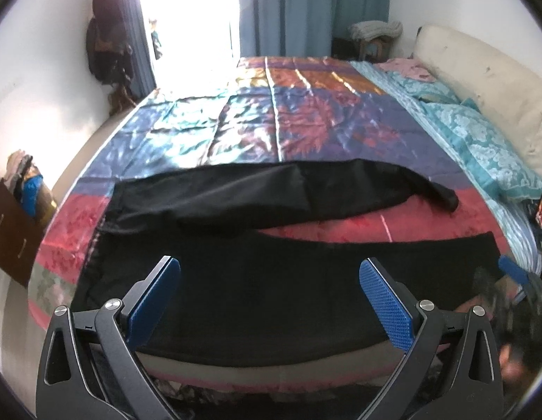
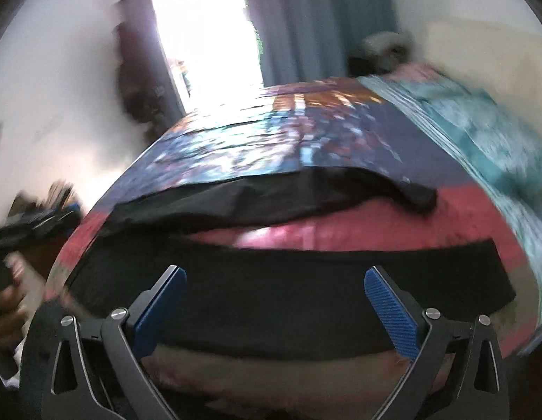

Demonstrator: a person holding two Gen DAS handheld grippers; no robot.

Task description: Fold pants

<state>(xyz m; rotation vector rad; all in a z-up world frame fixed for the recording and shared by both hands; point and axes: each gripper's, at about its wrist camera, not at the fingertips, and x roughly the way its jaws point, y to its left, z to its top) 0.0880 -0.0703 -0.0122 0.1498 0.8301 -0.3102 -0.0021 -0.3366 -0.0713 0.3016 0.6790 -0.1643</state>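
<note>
Pants (image 1: 271,280) lie spread on the bed (image 1: 236,122) with their long axis running left to right, near leg just beyond both tools, left tool (image 1: 270,280) and right tool (image 2: 275,290) hovering with fingers apart, gripping nothing.

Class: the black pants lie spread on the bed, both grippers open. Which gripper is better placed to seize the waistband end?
Probably left: the left gripper faces the pants nearer their waistband end.
</note>
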